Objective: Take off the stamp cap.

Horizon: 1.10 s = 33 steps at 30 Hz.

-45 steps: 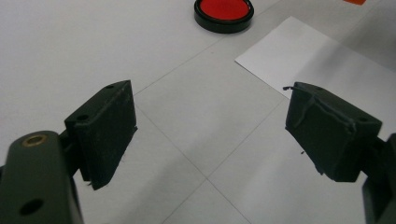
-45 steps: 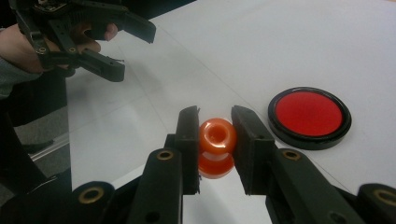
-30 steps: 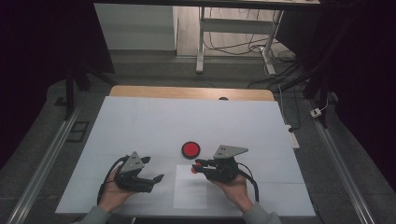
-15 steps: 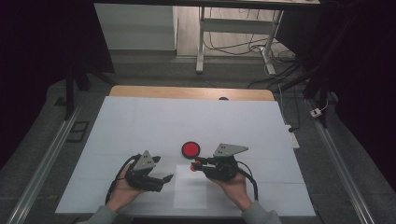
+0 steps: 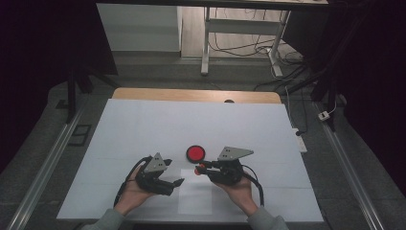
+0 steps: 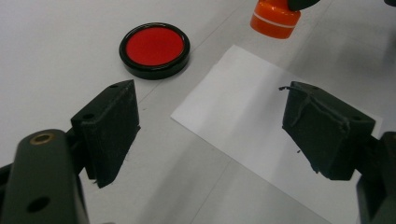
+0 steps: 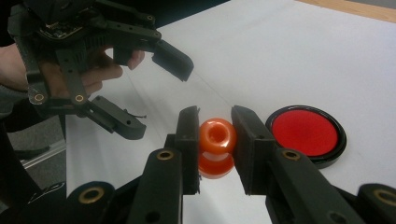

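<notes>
Orange glossy plastic stamp (image 7: 216,147) sits clamped between the two jaws of the right tool (image 7: 215,135), just above the white desk (image 5: 143,124). The round black ink pad with red centre (image 5: 195,153) lies at 11 o'clock from it. The left tool (image 6: 210,126) is wide open and empty, over the white paper sheet (image 6: 243,112).

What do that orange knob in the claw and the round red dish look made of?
The orange stamp looks like glossy moulded plastic: it catches highlights and bears a white band. The ink pad seems to have a shiny black plastic rim around a matte red, perhaps felt, centre. The white sheet looks like paper.
</notes>
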Each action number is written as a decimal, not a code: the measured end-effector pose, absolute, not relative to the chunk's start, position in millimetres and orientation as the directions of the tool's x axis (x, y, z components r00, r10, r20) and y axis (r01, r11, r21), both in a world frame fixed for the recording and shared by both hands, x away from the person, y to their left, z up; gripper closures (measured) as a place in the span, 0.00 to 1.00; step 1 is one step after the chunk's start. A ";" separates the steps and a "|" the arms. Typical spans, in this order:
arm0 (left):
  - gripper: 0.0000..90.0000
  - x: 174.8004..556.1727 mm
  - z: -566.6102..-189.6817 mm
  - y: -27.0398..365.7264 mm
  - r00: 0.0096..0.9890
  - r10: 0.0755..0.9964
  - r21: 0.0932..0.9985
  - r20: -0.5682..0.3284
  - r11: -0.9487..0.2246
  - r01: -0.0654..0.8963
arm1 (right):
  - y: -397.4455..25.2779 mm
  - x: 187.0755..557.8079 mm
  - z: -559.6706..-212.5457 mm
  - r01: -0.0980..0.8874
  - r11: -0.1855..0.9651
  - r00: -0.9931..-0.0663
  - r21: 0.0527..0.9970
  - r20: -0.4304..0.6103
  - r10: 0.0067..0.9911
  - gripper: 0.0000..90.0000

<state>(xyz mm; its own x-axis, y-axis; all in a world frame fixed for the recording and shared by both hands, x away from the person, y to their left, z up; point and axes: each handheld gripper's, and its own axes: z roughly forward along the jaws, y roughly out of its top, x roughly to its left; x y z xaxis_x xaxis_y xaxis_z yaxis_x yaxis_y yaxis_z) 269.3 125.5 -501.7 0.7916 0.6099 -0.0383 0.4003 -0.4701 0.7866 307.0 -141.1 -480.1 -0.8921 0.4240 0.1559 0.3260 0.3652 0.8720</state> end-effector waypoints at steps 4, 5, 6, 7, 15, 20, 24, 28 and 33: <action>0.21 271.8 -502.1 117.8 0.801 0.597 0.784 -0.038 -0.479 0.394 | -141.9 307.2 -480.6 0.326 0.360 -0.890 0.874 0.155 0.430 0.80; 0.21 272.6 -502.3 114.8 0.805 0.593 0.784 -0.040 -0.481 0.393 | -142.0 307.2 -480.4 0.327 0.358 -0.889 0.874 0.157 0.430 0.80; 0.21 272.9 -502.4 112.8 0.807 0.589 0.784 -0.044 -0.481 0.393 | -142.0 307.1 -480.2 0.328 0.354 -0.889 0.876 0.159 0.430 0.80; 0.21 273.5 -502.6 110.0 0.810 0.585 0.783 -0.044 -0.483 0.392 | -141.8 307.0 -480.0 0.328 0.354 -0.889 0.876 0.159 0.429 0.80; 0.21 276.6 -503.6 94.1 0.830 0.557 0.775 -0.037 -0.507 0.376 | -142.8 306.6 -479.5 0.323 0.359 -0.891 0.876 0.153 0.428 0.80; 0.21 279.4 -503.1 90.2 0.831 0.555 0.778 -0.041 -0.504 0.375 | -142.7 306.8 -480.0 0.324 0.355 -0.889 0.877 0.155 0.430 0.80; 0.21 280.4 -502.8 86.2 0.835 0.549 0.780 -0.039 -0.505 0.369 | -142.6 306.9 -480.1 0.324 0.360 -0.890 0.875 0.152 0.430 0.80; 0.21 280.8 -502.5 82.9 0.835 0.549 0.780 -0.033 -0.508 0.364 | -142.4 306.9 -480.5 0.324 0.360 -0.890 0.875 0.153 0.430 0.80; 0.22 281.0 -502.4 76.9 0.838 0.544 0.784 -0.029 -0.508 0.357 | -141.8 307.0 -481.6 0.325 0.358 -0.889 0.875 0.153 0.431 0.80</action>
<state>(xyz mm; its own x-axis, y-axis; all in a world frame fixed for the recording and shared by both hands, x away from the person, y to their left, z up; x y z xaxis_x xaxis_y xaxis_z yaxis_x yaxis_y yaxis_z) 281.0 76.9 -502.4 0.8385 0.5442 -0.0287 0.3566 -0.5080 0.7841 307.0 -141.8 -481.6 -0.8893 0.4308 0.1533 0.3246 0.3584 0.8753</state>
